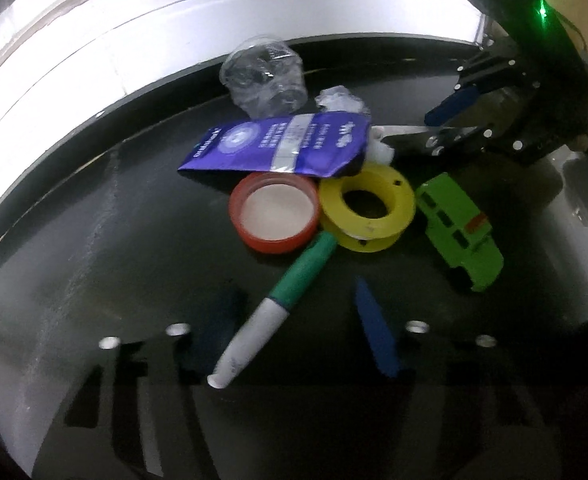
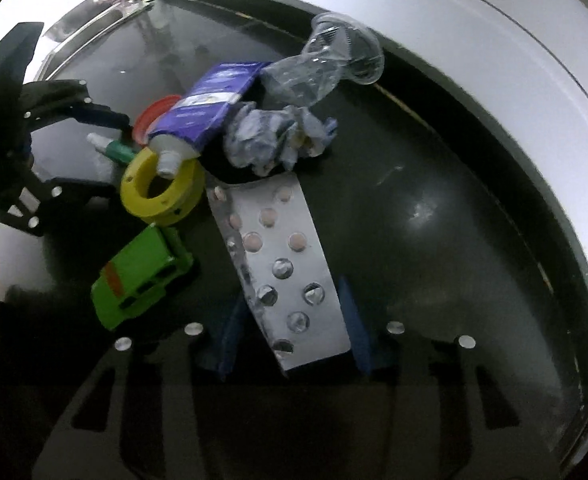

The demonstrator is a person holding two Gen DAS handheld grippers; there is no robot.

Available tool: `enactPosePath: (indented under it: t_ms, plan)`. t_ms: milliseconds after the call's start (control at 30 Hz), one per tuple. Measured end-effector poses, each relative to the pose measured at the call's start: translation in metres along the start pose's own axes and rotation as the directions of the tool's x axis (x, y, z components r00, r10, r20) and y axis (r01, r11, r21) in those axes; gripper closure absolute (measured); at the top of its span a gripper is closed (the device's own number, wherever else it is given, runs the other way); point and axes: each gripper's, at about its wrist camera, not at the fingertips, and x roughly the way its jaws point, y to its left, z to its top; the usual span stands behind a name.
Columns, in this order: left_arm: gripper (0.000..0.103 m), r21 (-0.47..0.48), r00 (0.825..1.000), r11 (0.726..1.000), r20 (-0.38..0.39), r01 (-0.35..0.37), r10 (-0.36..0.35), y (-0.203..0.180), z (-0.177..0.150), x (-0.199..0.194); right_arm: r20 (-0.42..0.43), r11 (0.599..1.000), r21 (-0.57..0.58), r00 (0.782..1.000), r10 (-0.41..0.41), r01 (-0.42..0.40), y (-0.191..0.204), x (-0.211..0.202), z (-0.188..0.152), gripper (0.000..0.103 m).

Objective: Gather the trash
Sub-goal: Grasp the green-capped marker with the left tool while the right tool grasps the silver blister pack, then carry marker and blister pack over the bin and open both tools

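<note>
Clutter sits piled on our glossy black countertop (image 2: 433, 208). Our right gripper (image 2: 290, 332) has its blue fingers spread wide around a silver foil blister pack (image 2: 282, 264), not clamped on it. Our left gripper (image 1: 294, 336) is open too, holding nothing, with a green-capped white marker (image 1: 278, 300) lying between its fingers. A crushed clear plastic cup (image 2: 333, 60) lies at the pile's far edge.

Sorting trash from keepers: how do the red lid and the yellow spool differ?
The red lid is a shallow cap with a closed white inside; the yellow spool has an open hole through its middle. The lid is partly under the purple pouch; the spool is mostly uncovered. Both are round, side by side.
</note>
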Motion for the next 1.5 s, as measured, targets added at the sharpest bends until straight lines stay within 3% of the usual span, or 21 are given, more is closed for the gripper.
enactPosePath:
  t_ms: [67,133,300,500,700,800,1067,1333,1500]
  plan:
    - [0.085,0.006,1.000,1.000,-0.018,0.000,0.000,-0.004,0.002,-0.001,-0.013,1.000,0.005,1.000,0.006,-0.006,0.005,-0.001,-0.001,0.060]
    - [0.090,0.001,0.999,1.000,-0.034,0.006,-0.005,-0.008,0.002,-0.003,-0.021,0.999,0.037,1.000,0.021,-0.020,0.009,-0.004,-0.005,0.061]
    - [0.090,-0.045,0.999,0.999,-0.036,-0.007,0.006,-0.013,-0.001,-0.011,-0.002,0.988,0.150,1.000,0.025,-0.025,0.022,-0.012,-0.013,0.062]
    - [0.090,-0.148,0.999,0.988,0.003,-0.041,0.041,-0.018,-0.003,-0.044,0.055,0.963,0.269,0.998,-0.032,0.016,0.043,-0.040,-0.007,0.062]
    - [0.090,-0.276,0.995,0.956,-0.022,-0.100,0.098,-0.025,-0.006,-0.079,0.107,0.934,0.356,0.991,-0.080,0.037,0.061,-0.072,-0.006,0.062]
    - [0.090,-0.294,0.993,0.948,-0.021,-0.120,0.119,-0.031,-0.009,-0.089,0.127,0.923,0.382,0.987,-0.098,0.042,0.070,-0.084,-0.011,0.062]
    - [0.090,-0.295,0.985,0.940,-0.008,-0.169,0.174,-0.046,-0.019,-0.114,0.150,0.919,0.390,0.980,-0.130,0.063,0.084,-0.111,-0.031,0.062]
    - [0.090,-0.326,0.979,0.926,0.007,-0.190,0.204,-0.045,-0.025,-0.136,0.179,0.928,0.364,0.972,-0.152,0.078,0.098,-0.133,-0.021,0.062]
    - [0.090,-0.402,0.965,0.886,0.022,-0.232,0.262,-0.028,-0.045,-0.169,0.228,0.955,0.291,0.967,-0.118,0.048,0.131,-0.149,0.009,0.062]
